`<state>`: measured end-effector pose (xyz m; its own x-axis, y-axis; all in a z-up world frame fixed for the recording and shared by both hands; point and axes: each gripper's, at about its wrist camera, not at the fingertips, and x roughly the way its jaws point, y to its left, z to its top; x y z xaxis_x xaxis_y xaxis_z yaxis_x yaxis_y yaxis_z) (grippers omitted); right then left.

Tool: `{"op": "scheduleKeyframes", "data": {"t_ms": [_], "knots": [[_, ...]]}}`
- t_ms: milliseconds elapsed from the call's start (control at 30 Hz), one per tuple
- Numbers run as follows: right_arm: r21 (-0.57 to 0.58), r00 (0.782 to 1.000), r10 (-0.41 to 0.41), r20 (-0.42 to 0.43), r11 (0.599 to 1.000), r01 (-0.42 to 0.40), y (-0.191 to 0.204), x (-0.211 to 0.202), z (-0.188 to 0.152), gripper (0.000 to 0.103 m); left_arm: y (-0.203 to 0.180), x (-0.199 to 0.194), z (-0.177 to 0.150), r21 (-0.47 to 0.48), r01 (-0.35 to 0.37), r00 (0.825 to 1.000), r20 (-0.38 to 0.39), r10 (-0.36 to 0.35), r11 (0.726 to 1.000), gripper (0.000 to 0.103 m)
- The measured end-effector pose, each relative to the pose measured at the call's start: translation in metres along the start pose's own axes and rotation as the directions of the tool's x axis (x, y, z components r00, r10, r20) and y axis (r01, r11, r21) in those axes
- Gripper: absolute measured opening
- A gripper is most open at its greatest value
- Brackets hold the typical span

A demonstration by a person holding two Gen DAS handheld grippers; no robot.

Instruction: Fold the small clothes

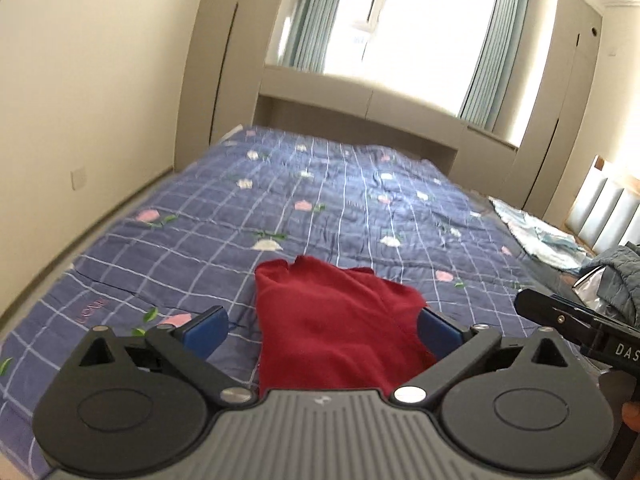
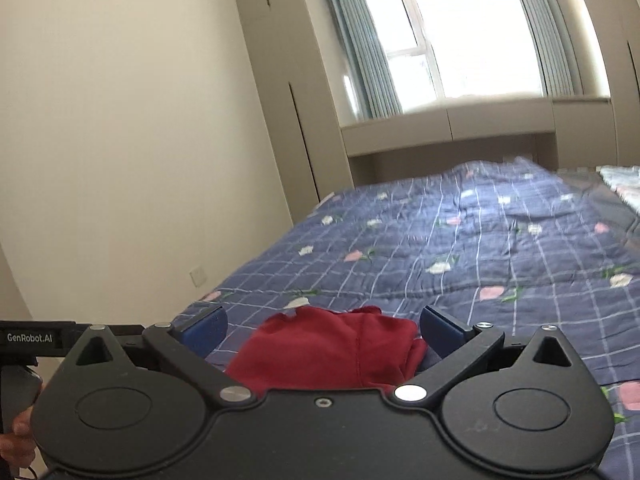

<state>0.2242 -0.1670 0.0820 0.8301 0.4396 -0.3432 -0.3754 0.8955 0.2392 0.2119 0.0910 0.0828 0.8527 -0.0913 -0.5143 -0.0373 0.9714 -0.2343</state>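
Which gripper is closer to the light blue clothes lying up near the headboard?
Right. The right gripper sits on the side of the light blue clothes; the left gripper is farther, over the red garment.

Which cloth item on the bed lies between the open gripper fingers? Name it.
The dark red knit garment, lying on the blue checked quilt between the left gripper fingers. The pale blue-white cloth and grey quilted jacket lie far right.

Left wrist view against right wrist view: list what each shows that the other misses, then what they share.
Only the left wrist view shows the padded headboard, the grey quilted garment and the pink "LOVE" stitching. Only the right wrist view shows the "GenRobot.AI" label. Both show the red garment on the blue checked quilt, between open jaws, plus the window and wall socket.
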Motion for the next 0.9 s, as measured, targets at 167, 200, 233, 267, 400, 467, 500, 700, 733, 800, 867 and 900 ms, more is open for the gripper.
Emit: {"op": "scheduleKeyframes", "data": {"t_ms": [167,200,233,267,400,467,500,700,733,800,867,900], "knots": [[-0.036,0.999,-0.002,0.044,0.999,0.003,0.014,-0.042,-0.012,0.102,-0.003,-0.038,-0.021,0.022,-0.035,0.997,0.063,0.033,0.999,0.103],[-0.039,0.999,-0.005,0.049,0.999,0.007,0.016,-0.05,-0.015,0.102,-0.004,-0.045,-0.025,0.026,-0.044,0.997,0.07,0.042,0.999,0.103],[-0.042,0.999,-0.007,0.054,0.999,0.009,0.019,-0.058,-0.019,0.102,-0.004,-0.05,-0.031,0.03,-0.05,0.996,0.076,0.048,0.998,0.103],[-0.045,0.998,-0.007,0.055,0.999,0.01,0.021,-0.064,-0.024,0.102,-0.004,-0.055,-0.036,0.034,-0.055,0.996,0.078,0.053,0.998,0.103],[-0.074,0.998,-0.02,0.06,0.997,0.025,0.032,-0.092,-0.047,0.102,-0.005,-0.071,-0.062,0.053,-0.078,0.995,0.073,0.074,0.996,0.103],[-0.084,0.998,-0.027,0.061,0.996,0.032,0.036,-0.102,-0.058,0.102,-0.003,-0.075,-0.074,0.063,-0.086,0.994,0.068,0.082,0.994,0.103],[-0.087,0.998,-0.032,0.062,0.995,0.038,0.038,-0.105,-0.062,0.102,-0.003,-0.077,-0.08,0.069,-0.091,0.994,0.063,0.087,0.993,0.103],[-0.108,0.995,-0.066,0.07,0.991,0.073,0.049,-0.125,-0.092,0.102,0.003,-0.086,-0.11,0.079,-0.108,0.993,0.064,0.103,0.991,0.103],[-0.107,0.995,-0.07,0.072,0.991,0.077,0.051,-0.127,-0.096,0.102,0.004,-0.087,-0.114,0.08,-0.111,0.992,0.064,0.106,0.991,0.103],[-0.104,0.994,-0.079,0.079,0.991,0.087,0.052,-0.13,-0.105,0.102,0.007,-0.088,-0.122,0.085,-0.119,0.991,0.069,0.113,0.989,0.103],[-0.1,0.993,-0.089,0.081,0.99,0.097,0.053,-0.131,-0.112,0.102,0.01,-0.087,-0.13,0.09,-0.127,0.991,0.061,0.122,0.988,0.103],[-0.097,0.992,-0.095,0.078,0.99,0.102,0.053,-0.131,-0.115,0.102,0.011,-0.086,-0.133,0.092,-0.128,0.991,0.05,0.124,0.987,0.103]]}}
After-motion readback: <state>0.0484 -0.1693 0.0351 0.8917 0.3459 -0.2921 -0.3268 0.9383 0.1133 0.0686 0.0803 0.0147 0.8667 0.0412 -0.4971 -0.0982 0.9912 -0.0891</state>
